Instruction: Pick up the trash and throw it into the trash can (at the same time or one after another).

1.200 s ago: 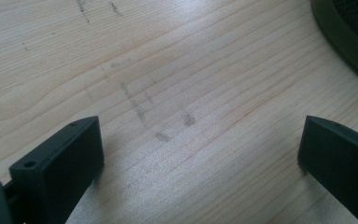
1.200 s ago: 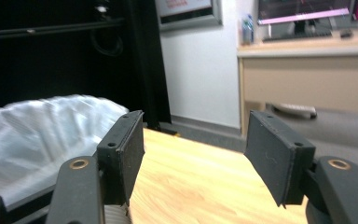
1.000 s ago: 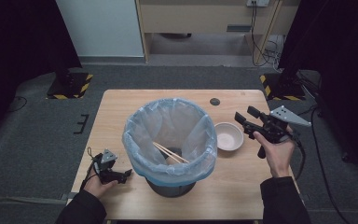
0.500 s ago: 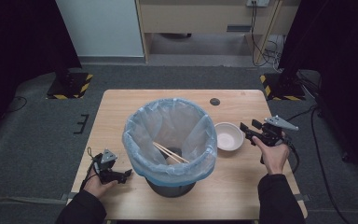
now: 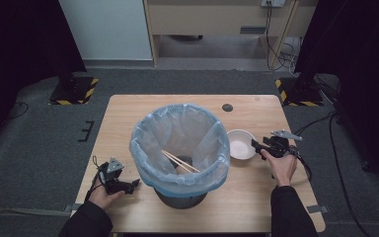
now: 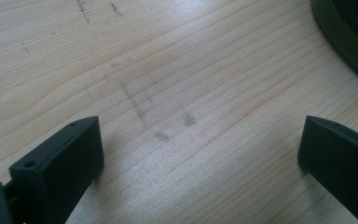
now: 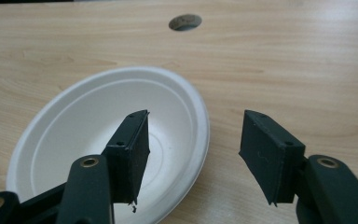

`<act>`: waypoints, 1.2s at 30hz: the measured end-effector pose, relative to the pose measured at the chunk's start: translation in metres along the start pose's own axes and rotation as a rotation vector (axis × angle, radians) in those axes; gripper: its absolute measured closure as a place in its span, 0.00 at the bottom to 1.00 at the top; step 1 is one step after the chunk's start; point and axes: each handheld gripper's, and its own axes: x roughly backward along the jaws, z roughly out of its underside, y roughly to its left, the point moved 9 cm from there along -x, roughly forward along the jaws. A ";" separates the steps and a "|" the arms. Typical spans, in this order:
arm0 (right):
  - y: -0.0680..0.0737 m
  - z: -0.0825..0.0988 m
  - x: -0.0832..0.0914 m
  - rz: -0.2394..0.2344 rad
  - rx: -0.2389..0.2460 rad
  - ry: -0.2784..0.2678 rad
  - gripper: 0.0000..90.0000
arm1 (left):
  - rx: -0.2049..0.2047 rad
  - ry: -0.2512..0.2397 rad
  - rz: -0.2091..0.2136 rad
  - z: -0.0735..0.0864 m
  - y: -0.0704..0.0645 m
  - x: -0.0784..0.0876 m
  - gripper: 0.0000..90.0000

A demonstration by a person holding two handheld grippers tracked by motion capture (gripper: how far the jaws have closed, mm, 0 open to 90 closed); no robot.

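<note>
A white paper bowl (image 5: 240,144) (image 7: 98,135) sits on the wooden table just right of a black bin (image 5: 180,148) lined with a blue plastic bag. Wooden chopsticks (image 5: 180,162) lie inside the bin. My right gripper (image 5: 256,145) (image 7: 193,154) is low at the bowl's right edge; its jaws straddle the rim, one over the bowl's inside and one outside, and have just been closing without pressing on the rim. My left gripper (image 5: 134,184) (image 6: 200,154) rests open on the table left of the bin's base, with bare wood between its jaws.
A round cable hole (image 5: 227,107) (image 7: 185,21) is in the table (image 5: 128,118) behind the bowl. The bin's dark base (image 6: 349,37) lies close to the left gripper. Floor stands with yellow-black tape (image 5: 74,89) flank the table.
My right gripper has come down and moved left to the bowl's rim. The left gripper has stayed in place.
</note>
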 end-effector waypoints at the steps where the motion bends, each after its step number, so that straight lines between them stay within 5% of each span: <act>1: 0.000 0.002 -0.002 0.000 -0.004 0.005 0.48 | 0.000 0.000 0.000 0.000 0.000 0.000 0.00; 10: 0.000 0.020 -0.008 -0.026 -0.046 0.091 0.61 | 0.000 0.000 0.000 0.000 0.000 0.000 0.00; 17: 0.007 0.026 -0.009 -0.064 -0.059 0.136 0.83 | 0.000 0.000 0.000 0.000 0.000 0.000 0.00; 29: 0.002 0.013 0.003 -0.076 -0.076 0.106 0.91 | 0.000 -0.001 -0.001 0.000 0.000 0.000 0.00; 36: -0.004 -0.004 0.018 -0.065 -0.090 0.045 0.93 | 0.000 -0.001 -0.001 0.000 0.000 0.000 0.00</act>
